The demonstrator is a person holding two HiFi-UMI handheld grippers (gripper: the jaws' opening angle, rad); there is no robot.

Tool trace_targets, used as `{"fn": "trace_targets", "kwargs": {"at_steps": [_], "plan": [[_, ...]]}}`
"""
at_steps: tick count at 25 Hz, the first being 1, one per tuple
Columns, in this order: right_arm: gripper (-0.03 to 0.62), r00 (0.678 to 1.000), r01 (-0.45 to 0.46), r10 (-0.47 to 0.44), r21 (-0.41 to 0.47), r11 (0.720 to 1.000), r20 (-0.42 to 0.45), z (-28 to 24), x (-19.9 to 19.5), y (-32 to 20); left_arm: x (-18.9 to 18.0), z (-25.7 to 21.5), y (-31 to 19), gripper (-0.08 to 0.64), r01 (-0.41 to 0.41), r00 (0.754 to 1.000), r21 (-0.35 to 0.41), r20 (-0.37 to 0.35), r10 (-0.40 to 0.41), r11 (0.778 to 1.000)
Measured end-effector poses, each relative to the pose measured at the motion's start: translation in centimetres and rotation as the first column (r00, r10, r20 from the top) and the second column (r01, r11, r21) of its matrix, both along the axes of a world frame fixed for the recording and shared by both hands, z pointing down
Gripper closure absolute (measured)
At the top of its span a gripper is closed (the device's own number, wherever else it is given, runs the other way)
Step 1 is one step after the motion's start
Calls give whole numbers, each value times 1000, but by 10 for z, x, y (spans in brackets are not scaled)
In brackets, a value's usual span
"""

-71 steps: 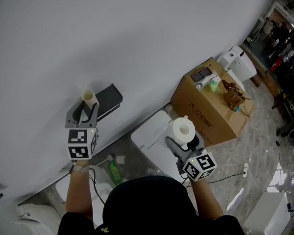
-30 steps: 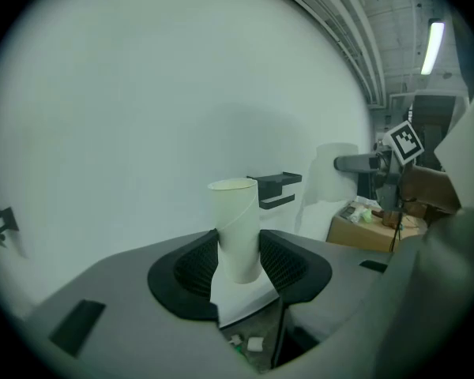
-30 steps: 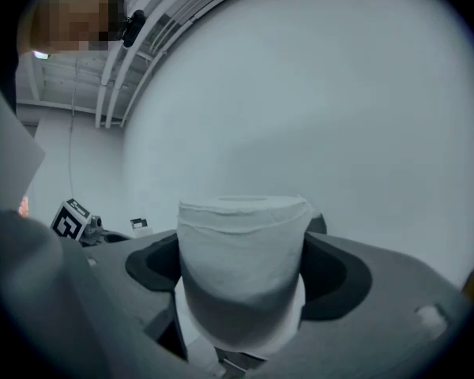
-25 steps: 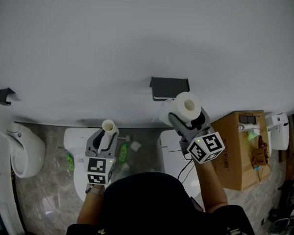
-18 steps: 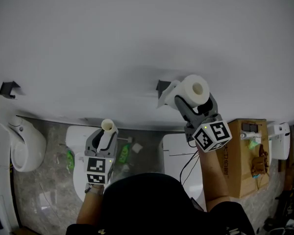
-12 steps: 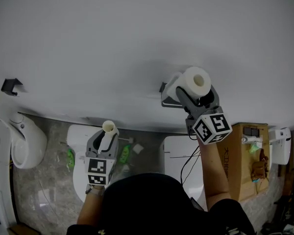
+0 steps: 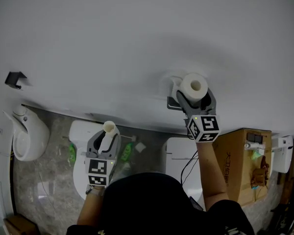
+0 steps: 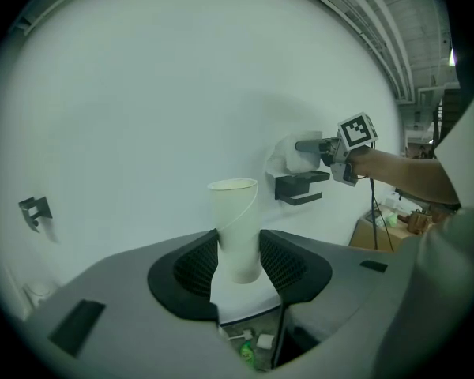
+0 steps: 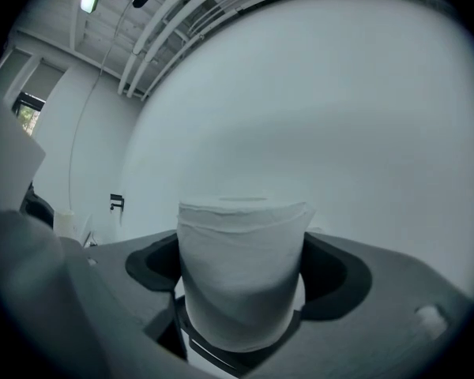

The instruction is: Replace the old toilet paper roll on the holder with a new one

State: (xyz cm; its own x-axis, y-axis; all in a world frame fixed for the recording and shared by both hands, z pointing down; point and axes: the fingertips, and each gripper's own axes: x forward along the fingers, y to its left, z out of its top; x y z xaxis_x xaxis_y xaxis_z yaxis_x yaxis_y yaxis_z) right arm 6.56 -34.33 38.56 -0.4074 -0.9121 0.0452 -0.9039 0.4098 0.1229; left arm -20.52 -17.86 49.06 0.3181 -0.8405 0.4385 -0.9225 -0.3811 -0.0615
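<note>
My right gripper (image 7: 195, 95) is shut on a full white toilet paper roll (image 7: 193, 85), held upright close to the white wall. The roll stands right in front of the black wall holder (image 7: 171, 103) and hides most of it. In the right gripper view the roll (image 9: 241, 267) fills the space between the jaws. Lower left, my left gripper (image 7: 107, 132) is shut on an empty cardboard tube (image 7: 109, 127) that stands upright. In the left gripper view the tube (image 8: 237, 231) is between the pads, with the holder (image 8: 302, 188) and the new roll (image 8: 295, 153) beyond it.
Below the wall stand a white toilet (image 7: 81, 143), a second toilet lid (image 7: 179, 153) and a urinal (image 7: 24, 136). A cardboard box (image 7: 240, 168) with small items is at the right. A small black bracket (image 7: 14, 78) is on the wall at the left. Green bottles (image 7: 126, 152) lie on the floor.
My right gripper has carried the new roll up and toward the wall, until it covers the holder. The left gripper with the tube has stayed low and barely shifted.
</note>
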Motion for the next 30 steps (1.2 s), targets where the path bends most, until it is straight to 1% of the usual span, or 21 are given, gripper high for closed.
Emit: {"fn": "trace_targets", "kwargs": {"at_steps": [3, 10, 14, 16, 21, 24, 28, 30], "plan": [[161, 999, -28, 28, -3, 1000, -45, 11, -1, -6, -2, 3, 1, 383, 11, 1000, -6, -1, -11, 1000], [161, 998, -60, 60, -32, 998, -11, 29, 5, -14, -2, 6, 6, 383, 29, 1000, -15, 5, -29, 999], [160, 996, -68, 67, -14, 998, -60, 33, -1, -15, -7, 7, 5, 383, 34, 999, -17, 3, -34, 999], [157, 995, -69, 68, -14, 997, -67, 34, -3, -14, -8, 9, 7, 383, 34, 999, -20, 0, -34, 999], [152, 996, -62, 60, -34, 997, -63, 35, -3, -15, -8, 10, 7, 383, 31, 1000, -23, -1, -31, 999], [122, 998, -45, 43, -44, 998, -51, 34, -3, -14, -6, 8, 8, 383, 29, 1000, -20, -2, -29, 999], [83, 998, -62, 62, -56, 996, -15, 32, 2, -13, -6, 7, 9, 383, 25, 1000, -17, -7, -25, 1000], [81, 998, -68, 68, -52, 996, -4, 30, 5, -11, -7, 8, 9, 383, 20, 1000, -17, -9, -20, 1000]]}}
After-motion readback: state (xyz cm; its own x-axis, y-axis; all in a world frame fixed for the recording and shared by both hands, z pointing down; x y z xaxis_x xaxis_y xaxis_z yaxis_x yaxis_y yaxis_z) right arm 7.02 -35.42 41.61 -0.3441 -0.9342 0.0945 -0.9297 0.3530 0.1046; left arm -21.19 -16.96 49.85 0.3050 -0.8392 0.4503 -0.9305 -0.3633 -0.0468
